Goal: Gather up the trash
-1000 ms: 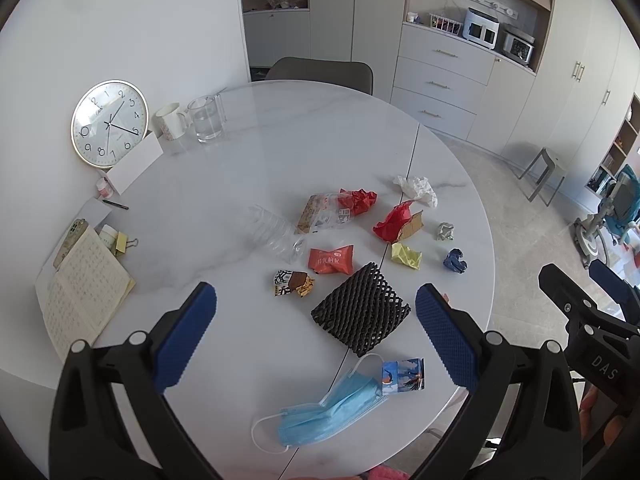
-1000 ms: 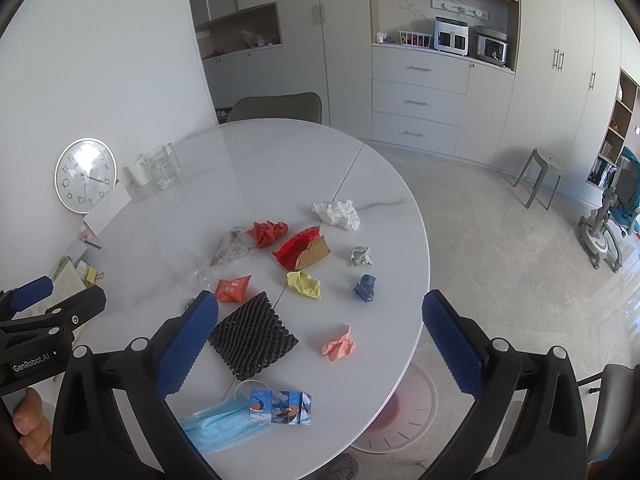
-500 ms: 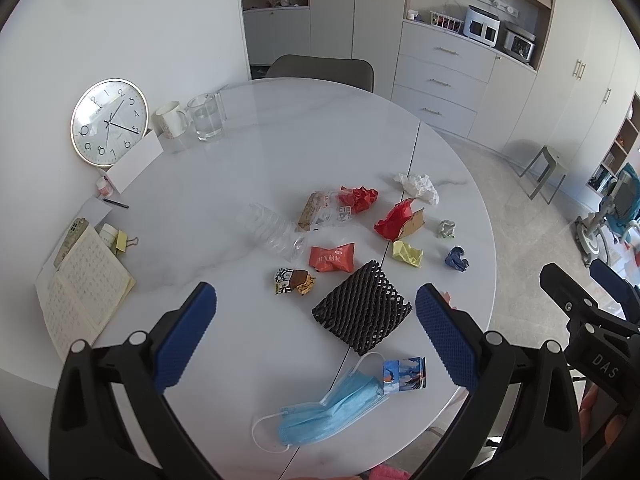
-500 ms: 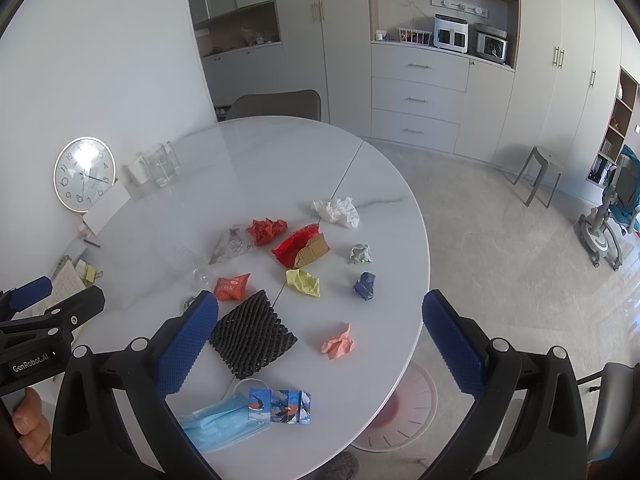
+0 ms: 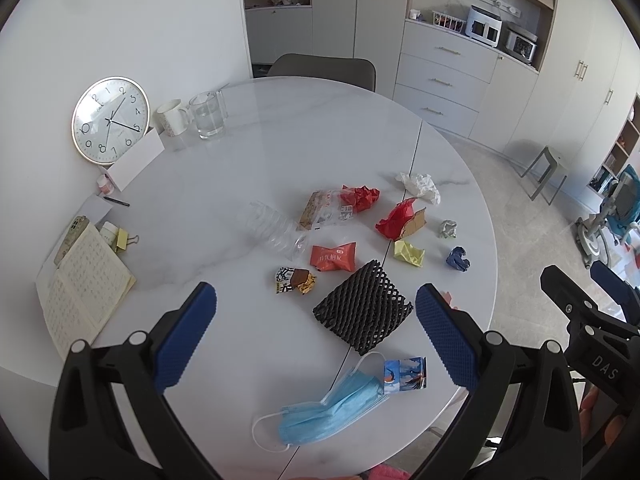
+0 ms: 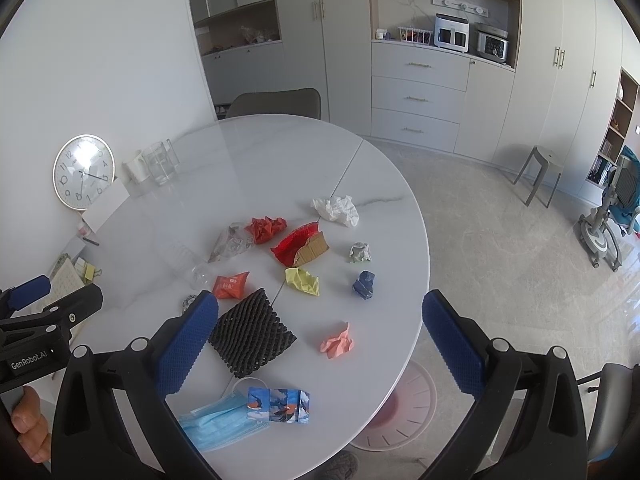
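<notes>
- Left wrist view: my left gripper [image 5: 316,332] hangs above the near part of the round table [image 5: 280,152], jaws spread wide with nothing between them. The trash lies ahead of it and below. Nearest is the black foam net [image 5: 363,317], flat on the table, its long axis running slantwise from near-left to far-right, sitting toward my right finger. Closer to me lie the blue face mask [image 5: 332,416] and the small printed carton [image 5: 405,374], which touches the mask. Further on are the orange snack packet [image 5: 333,257], the yellow paper ball [image 5: 409,253] and the red wrapper with cardboard [image 5: 400,220].
- Right wrist view: my right gripper [image 6: 316,336] is likewise wide apart and empty, held over the table's right edge. The pink paper scrap [image 6: 338,345] lies almost straight ahead between my fingers, so I judge this hand the nearer one for it; the net [image 6: 251,334] lies just beside my left finger here.
- What each view gives: the right view shows the pink scrap in full and a round pale bin [image 6: 400,404] on the floor, just beside the table edge. The left view hides most of the scrap behind a finger but shows the clear crushed bottle [image 5: 276,232] plainly.
- Nothing is picked up yet, by my reckoning.
</notes>
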A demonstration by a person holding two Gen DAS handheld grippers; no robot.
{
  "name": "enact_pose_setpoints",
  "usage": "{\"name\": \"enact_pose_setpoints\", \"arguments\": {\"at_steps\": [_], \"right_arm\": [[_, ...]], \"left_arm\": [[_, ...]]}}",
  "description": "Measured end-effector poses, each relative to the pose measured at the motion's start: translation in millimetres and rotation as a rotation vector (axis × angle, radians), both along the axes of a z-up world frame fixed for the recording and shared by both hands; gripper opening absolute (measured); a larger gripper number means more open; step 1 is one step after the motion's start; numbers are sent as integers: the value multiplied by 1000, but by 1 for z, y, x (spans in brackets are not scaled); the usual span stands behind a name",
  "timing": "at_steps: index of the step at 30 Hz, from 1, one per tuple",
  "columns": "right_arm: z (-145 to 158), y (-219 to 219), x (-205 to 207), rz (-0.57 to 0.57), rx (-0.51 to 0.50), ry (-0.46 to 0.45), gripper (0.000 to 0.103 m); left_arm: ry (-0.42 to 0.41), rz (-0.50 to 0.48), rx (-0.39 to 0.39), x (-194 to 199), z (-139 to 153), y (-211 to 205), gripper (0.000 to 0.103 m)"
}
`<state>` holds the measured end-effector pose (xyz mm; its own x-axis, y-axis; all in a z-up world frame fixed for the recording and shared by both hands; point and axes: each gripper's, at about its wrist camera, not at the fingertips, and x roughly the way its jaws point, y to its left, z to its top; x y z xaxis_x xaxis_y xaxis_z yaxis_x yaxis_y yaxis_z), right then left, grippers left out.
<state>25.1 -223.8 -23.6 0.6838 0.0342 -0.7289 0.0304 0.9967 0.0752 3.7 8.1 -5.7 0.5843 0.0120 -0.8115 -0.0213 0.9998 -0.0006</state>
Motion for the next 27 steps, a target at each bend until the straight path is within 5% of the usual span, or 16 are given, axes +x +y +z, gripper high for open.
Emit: {"name": "enact_pose_setpoints", "arguments": {"at_steps": [20, 27], "right_arm": [[-7, -2, -3, -8, -16, 3, 101], [-21, -3, -6, -4, -6, 3, 101]], "left_arm": [[4, -10, 4, -1, -4, 1, 95], [-11, -117, 18, -7, -25, 3, 95]]}}
